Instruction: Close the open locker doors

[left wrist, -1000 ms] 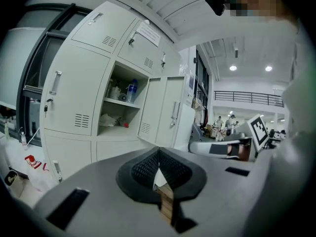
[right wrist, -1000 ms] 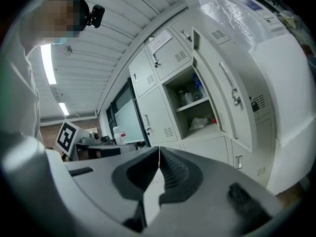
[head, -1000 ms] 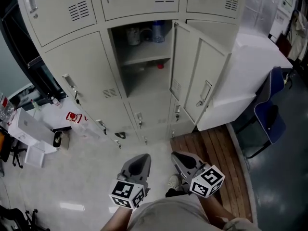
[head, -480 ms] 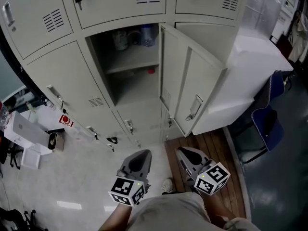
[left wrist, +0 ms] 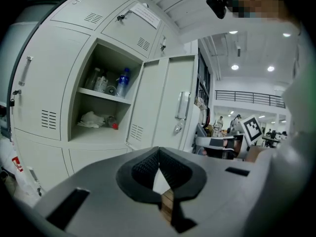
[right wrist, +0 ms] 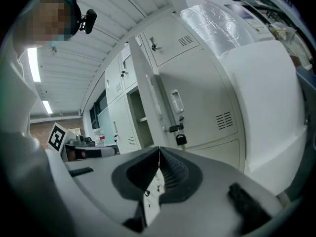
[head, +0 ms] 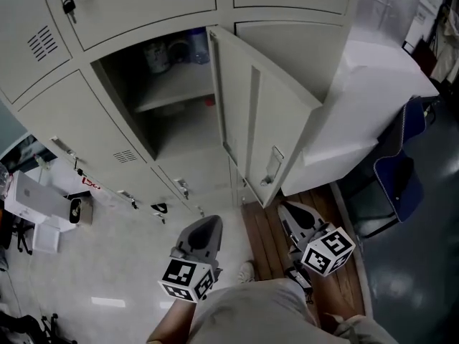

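A beige locker door (head: 262, 113) stands wide open, swung out toward me, its handle (head: 272, 165) near its lower edge. Behind it the open compartment (head: 168, 102) shows a shelf with bottles (head: 195, 45) and a small red thing (head: 209, 101). My left gripper (head: 204, 229) is shut and empty, low in the head view, below and well short of the compartment. My right gripper (head: 295, 215) is shut and empty just below the door's bottom corner, apart from it. The left gripper view shows the door (left wrist: 165, 100) ahead of the gripper (left wrist: 158, 150). The right gripper (right wrist: 159, 150) faces the door's edge (right wrist: 148, 90) and a padlock (right wrist: 180, 138).
A large white block (head: 373, 99) stands against the lockers on the right, a blue chair (head: 401, 170) beside it. Wooden boards (head: 267, 235) lie under the door. White boxes and clutter (head: 43, 206) sit on the floor at left. Keys (head: 69, 6) hang from an upper locker.
The lockers have slid left and grown in the head view as I came nearer; the open door now reaches close to the right gripper. Both grippers stay shut.
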The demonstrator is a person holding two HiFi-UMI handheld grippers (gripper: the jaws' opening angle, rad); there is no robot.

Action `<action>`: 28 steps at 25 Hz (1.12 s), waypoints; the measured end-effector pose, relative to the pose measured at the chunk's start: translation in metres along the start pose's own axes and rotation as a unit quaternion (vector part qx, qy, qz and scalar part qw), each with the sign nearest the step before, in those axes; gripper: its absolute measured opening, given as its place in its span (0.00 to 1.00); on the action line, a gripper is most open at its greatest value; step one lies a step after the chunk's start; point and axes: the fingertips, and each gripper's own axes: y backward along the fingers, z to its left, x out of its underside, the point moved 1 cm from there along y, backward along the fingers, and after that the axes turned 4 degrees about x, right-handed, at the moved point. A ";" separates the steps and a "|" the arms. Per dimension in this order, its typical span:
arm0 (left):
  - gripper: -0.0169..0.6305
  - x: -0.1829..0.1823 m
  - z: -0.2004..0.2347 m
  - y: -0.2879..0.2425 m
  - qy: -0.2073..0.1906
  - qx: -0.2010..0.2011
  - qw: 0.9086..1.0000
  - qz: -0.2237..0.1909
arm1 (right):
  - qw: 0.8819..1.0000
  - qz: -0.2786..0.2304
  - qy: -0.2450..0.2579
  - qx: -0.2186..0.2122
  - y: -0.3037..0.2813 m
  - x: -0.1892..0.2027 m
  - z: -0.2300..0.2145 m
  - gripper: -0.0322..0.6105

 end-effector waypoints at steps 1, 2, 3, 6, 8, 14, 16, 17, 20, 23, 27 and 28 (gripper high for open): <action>0.05 0.001 0.000 -0.003 0.001 -0.001 1.000 0.002 | 1.000 0.001 -0.001 0.003 -0.001 0.000 -0.007 0.09; 0.05 0.001 0.000 -0.006 0.001 -0.003 1.000 0.004 | 1.000 0.003 -0.002 0.005 -0.001 -0.001 -0.012 0.09; 0.05 0.002 0.001 -0.008 0.002 -0.005 1.000 0.005 | 1.000 0.006 -0.002 0.006 -0.002 -0.001 -0.017 0.09; 0.05 0.002 0.001 -0.013 0.002 -0.011 1.000 0.009 | 1.000 0.012 -0.004 0.007 -0.007 -0.002 -0.029 0.09; 0.05 0.003 0.002 -0.013 0.003 -0.016 1.000 0.012 | 1.000 0.014 -0.007 0.005 -0.011 -0.001 -0.034 0.09; 0.05 0.006 0.008 -0.009 0.009 -0.032 0.999 0.018 | 1.000 0.021 -0.004 -0.005 -0.025 -0.002 -0.041 0.09; 0.05 0.007 0.008 -0.009 0.012 -0.034 0.999 0.019 | 1.000 0.021 -0.004 -0.005 -0.028 -0.003 -0.042 0.09; 0.05 0.007 0.009 -0.009 0.014 -0.034 0.999 0.019 | 1.000 0.021 -0.004 -0.005 -0.029 -0.003 -0.043 0.09; 0.05 0.005 0.011 -0.009 0.014 -0.032 0.999 0.020 | 1.000 0.024 -0.003 -0.004 -0.034 -0.004 -0.044 0.09; 0.05 0.003 0.015 -0.009 0.009 -0.029 0.999 0.022 | 1.000 0.026 -0.003 -0.001 -0.039 -0.003 -0.043 0.09; 0.05 0.001 0.026 -0.006 0.008 -0.029 0.999 0.024 | 1.000 0.027 -0.001 0.002 -0.044 -0.002 -0.038 0.09; 0.05 0.001 0.028 -0.005 0.009 -0.029 0.999 0.024 | 1.000 0.027 -0.001 0.004 -0.045 -0.002 -0.036 0.09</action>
